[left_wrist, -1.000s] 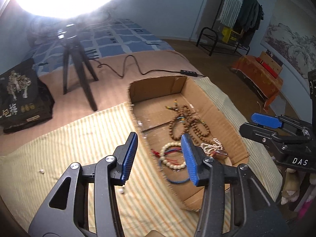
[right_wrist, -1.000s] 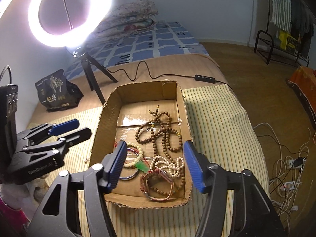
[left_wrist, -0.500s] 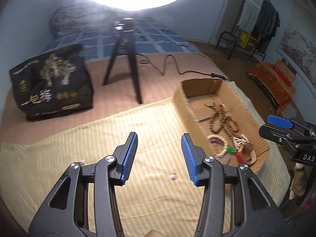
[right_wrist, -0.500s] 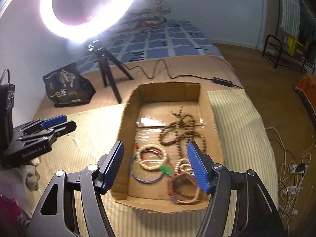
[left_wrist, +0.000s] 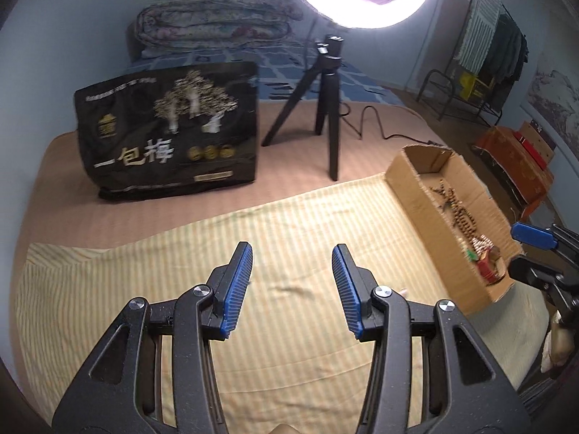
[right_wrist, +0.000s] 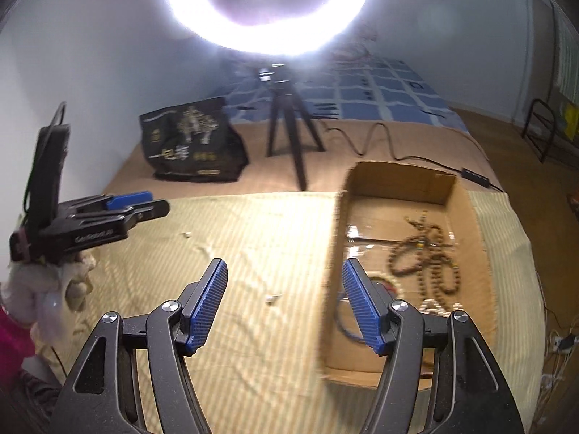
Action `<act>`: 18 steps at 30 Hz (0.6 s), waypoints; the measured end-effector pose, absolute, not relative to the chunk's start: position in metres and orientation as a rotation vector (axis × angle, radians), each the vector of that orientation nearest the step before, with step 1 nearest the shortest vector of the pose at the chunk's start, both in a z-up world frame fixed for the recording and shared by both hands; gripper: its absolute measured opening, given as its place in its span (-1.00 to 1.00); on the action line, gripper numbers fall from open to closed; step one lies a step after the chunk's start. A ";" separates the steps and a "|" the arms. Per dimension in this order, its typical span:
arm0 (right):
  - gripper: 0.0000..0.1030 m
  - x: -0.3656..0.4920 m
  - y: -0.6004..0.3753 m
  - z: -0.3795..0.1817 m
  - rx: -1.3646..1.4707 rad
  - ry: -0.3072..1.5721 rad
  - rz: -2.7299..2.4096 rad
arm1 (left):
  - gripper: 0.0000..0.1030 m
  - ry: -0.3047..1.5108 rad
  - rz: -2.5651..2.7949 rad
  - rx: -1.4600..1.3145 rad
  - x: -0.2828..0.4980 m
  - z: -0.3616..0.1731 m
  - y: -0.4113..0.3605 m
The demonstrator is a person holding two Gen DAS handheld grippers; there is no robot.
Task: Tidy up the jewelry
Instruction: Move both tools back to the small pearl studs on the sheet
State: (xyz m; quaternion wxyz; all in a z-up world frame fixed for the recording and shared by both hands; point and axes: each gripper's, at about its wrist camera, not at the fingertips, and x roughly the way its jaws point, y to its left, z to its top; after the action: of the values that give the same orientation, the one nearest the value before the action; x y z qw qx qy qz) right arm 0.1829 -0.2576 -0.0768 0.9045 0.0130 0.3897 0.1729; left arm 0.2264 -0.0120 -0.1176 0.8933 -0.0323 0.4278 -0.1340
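The left tool (left_wrist: pixel 292 285) stands spread with nothing between its ribbed blue pads; it hangs over the striped cloth (left_wrist: pixel 224 238), well apart from the jewelry. The right tool (right_wrist: pixel 284 302) is spread wider, also empty, and straddles the near left wall of the cardboard box (right_wrist: pixel 334 260).

Largest to smallest:

1. Bed (left_wrist: pixel 58 166). It carries everything: the striped cloth, the ring light on its tripod (left_wrist: pixel 327 108) and a black printed bag (left_wrist: pixel 170 126).
2. Cardboard box. It lies on the cloth on the right side and holds most of the jewelry. Its walls are thin and likely to flex if pushed.
3. Brown bead strands (right_wrist: pixel 427 253). These lie tangled on the box floor toward the far end. Judged light, limp and prone to snag on each other. Pinch one strand across a few beads at a free loop and lift slowly, so neighbours fall away.
4. Pale bead bracelet (right_wrist: pixel 438 305) and a blue ring (right_wrist: pixel 342 322), near the front of the box, partly hidden by the right tool. The beads look smooth and may roll out of a shallow pinch; close across the cord line. The ring is thin; take it across its band.
5. Loose pale beads (right_wrist: pixel 270 298), (right_wrist: pixel 186 234) on the cloth outside the box. Very small and likely to roll; approach from directly above with the pads nearly closed.
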 end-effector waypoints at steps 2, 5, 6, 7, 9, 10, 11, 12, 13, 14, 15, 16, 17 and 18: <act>0.27 0.178 -0.245 -0.081 0.003 0.799 0.361 | -0.09 0.891 -0.277 -0.045 0.224 -0.124 -0.006; 0.27 0.170 -0.227 -0.093 -0.029 0.792 0.346 | -0.09 0.891 -0.287 -0.020 0.220 -0.134 0.001; 0.27 0.170 -0.225 -0.097 -0.028 0.796 0.342 | -0.09 0.890 -0.294 -0.012 0.219 -0.138 0.002; 0.26 0.170 -0.222 -0.104 -0.013 0.804 0.333 | -0.09 0.887 -0.300 -0.006 0.218 -0.140 0.002; 0.26 0.170 -0.222 -0.116 0.029 0.815 0.313 | -0.09 0.881 -0.311 -0.001 0.217 -0.145 0.002; 0.18 0.171 -0.223 -0.121 0.047 0.821 0.304 | -0.09 0.882 -0.319 0.003 0.217 -0.148 0.001; 0.12 0.172 -0.223 -0.128 0.065 0.833 0.298 | -0.09 0.883 -0.325 0.006 0.217 -0.150 0.000; 0.00 0.174 -0.224 -0.137 0.084 0.850 0.290 | -0.09 0.884 -0.332 0.011 0.217 -0.153 -0.002; -0.10 0.174 -0.225 -0.142 0.090 0.858 0.282 | -0.09 0.884 -0.340 0.021 0.218 -0.156 -0.004; -0.12 0.175 -0.225 -0.148 0.090 0.865 0.274 | -0.09 0.886 -0.344 0.029 0.217 -0.158 -0.005; -0.13 0.176 -0.224 -0.152 0.084 0.871 0.272 | -0.09 0.889 -0.350 0.039 0.218 -0.162 -0.007; -0.17 0.176 -0.223 -0.155 0.071 0.871 0.269 | -0.09 0.891 -0.355 0.043 0.218 -0.164 -0.007; -0.21 0.177 -0.222 -0.157 0.052 0.871 0.266 | -0.09 0.895 -0.358 0.046 0.219 -0.168 -0.008; -0.28 0.178 -0.220 -0.157 0.036 0.871 0.265 | -0.09 0.902 -0.358 0.046 0.221 -0.172 -0.007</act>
State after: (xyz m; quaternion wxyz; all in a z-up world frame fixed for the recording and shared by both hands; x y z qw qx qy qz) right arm 0.1781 -0.2205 -0.1573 0.8980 0.0176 0.4205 0.1280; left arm 0.2206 -0.0075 -0.1724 0.8844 0.0223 0.4332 -0.1722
